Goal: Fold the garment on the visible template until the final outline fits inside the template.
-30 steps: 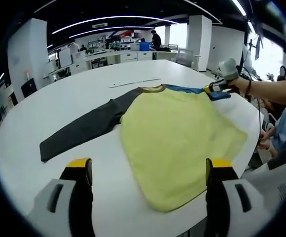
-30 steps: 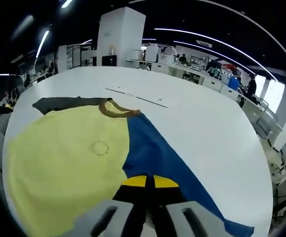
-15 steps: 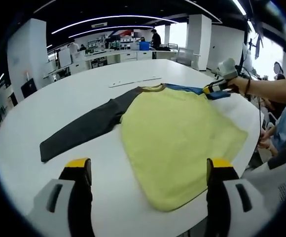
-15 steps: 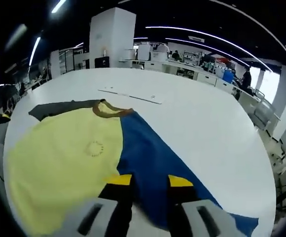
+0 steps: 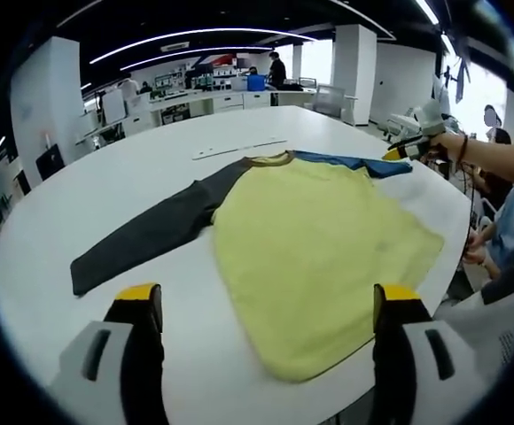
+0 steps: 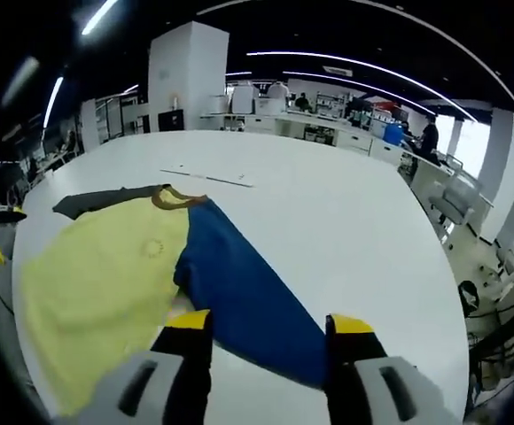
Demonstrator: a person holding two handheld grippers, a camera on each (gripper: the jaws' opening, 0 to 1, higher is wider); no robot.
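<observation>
Both claws, left claw point(image 5: 261, 305) and right claw point(image 6: 266, 323), are hanging released over the shirt point(image 5: 319, 248); the blue sleeve point(image 6: 244, 297) likely needs pinching near its cuff.

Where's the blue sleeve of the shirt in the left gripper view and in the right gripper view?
Left gripper view: the blue sleeve is a thin strip at upper right, running from the collar toward the right gripper.
Right gripper view: it is a broad band from the centre down between the open jaws.
Shared landmark: the brown collar, where the sleeve meets the yellow body.
</observation>
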